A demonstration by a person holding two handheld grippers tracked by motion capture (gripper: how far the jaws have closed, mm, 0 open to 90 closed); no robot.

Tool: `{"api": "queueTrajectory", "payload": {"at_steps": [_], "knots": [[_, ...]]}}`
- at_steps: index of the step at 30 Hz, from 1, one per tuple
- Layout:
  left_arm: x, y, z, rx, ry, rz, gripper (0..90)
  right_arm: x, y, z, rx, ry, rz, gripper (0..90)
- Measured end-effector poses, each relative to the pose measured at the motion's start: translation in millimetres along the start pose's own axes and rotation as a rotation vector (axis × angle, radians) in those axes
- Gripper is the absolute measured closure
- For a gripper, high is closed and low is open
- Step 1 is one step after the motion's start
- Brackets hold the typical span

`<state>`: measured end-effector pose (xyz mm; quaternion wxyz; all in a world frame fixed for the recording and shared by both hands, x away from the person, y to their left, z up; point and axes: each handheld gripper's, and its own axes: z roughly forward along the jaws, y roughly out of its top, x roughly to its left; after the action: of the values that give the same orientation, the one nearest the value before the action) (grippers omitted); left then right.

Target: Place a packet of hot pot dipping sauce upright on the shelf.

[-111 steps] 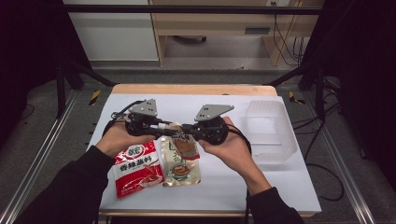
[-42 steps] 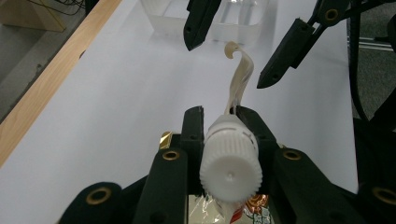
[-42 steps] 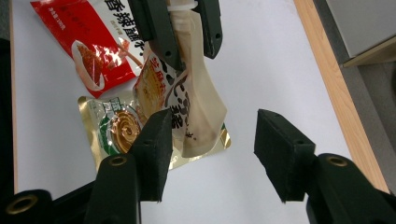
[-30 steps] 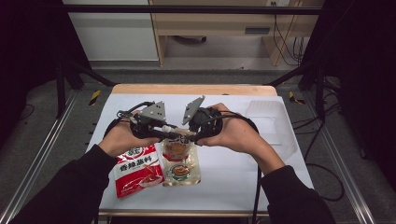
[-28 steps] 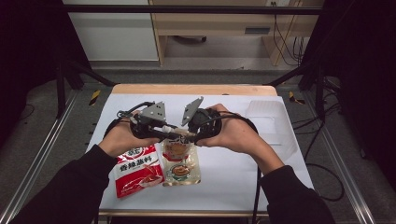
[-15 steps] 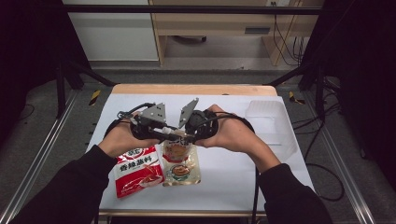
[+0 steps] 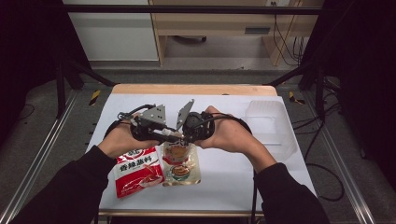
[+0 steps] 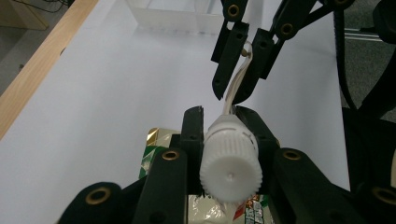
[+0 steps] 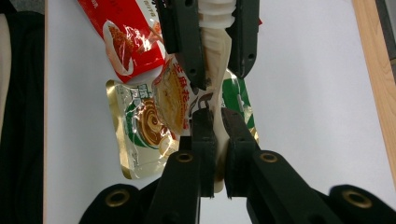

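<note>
Grippers hold the spouted pouch between them, one on its cap, one on its neck.

Your left gripper [image 8: 224, 154] is clamped on the white ribbed cap [image 8: 229, 158]; your right gripper [image 9: 218, 122] has just been closing, and its jaws now pinch the pouch [image 9: 187, 100] flat just below the spout. Keep that right pinch firm and twist only with the left, so the neck doesn't buckle. Beside the left gripper, a red packet [image 7: 137, 169] lies on the desk [image 7: 233, 177].
</note>
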<state>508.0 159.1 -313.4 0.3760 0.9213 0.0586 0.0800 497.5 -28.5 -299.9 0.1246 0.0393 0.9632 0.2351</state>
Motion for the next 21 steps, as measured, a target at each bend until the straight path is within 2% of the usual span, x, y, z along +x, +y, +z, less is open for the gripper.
{"api": "queueTrajectory", "payload": {"at_steps": [6,7,8,9,12,14,21], "knots": [[2.5,-4.4,-1.9,-0.018,0.006,-0.010,73.0,-2.4,4.5,-2.5,-0.007,-0.003,0.011,89.0],[2.5,-4.4,-1.9,-0.018,0.006,-0.010,70.4,-2.4,4.5,-2.5,-0.007,-0.003,0.011,89.0],[2.7,-5.0,-1.9,-0.022,0.007,-0.014,63.2,-3.4,5.4,-3.5,-0.013,-0.001,0.011,89.3],[2.5,-5.7,-1.4,-0.027,0.015,-0.021,63.2,-3.4,5.4,-3.5,-0.013,-0.001,0.011,89.3],[1.7,-9.2,0.8,-0.045,0.040,-0.030,42.2,-3.5,8.7,-4.6,-0.003,0.004,0.005,89.5],[2.3,-9.8,1.1,-0.054,0.039,-0.044,33.9,-3.5,10.7,-4.7,-0.002,0.008,-0.004,89.5],[0.5,-8.9,0.3,-0.091,0.039,-0.045,24.9,-1.9,12.4,-0.6,-0.001,0.024,0.019,89.6]]}}
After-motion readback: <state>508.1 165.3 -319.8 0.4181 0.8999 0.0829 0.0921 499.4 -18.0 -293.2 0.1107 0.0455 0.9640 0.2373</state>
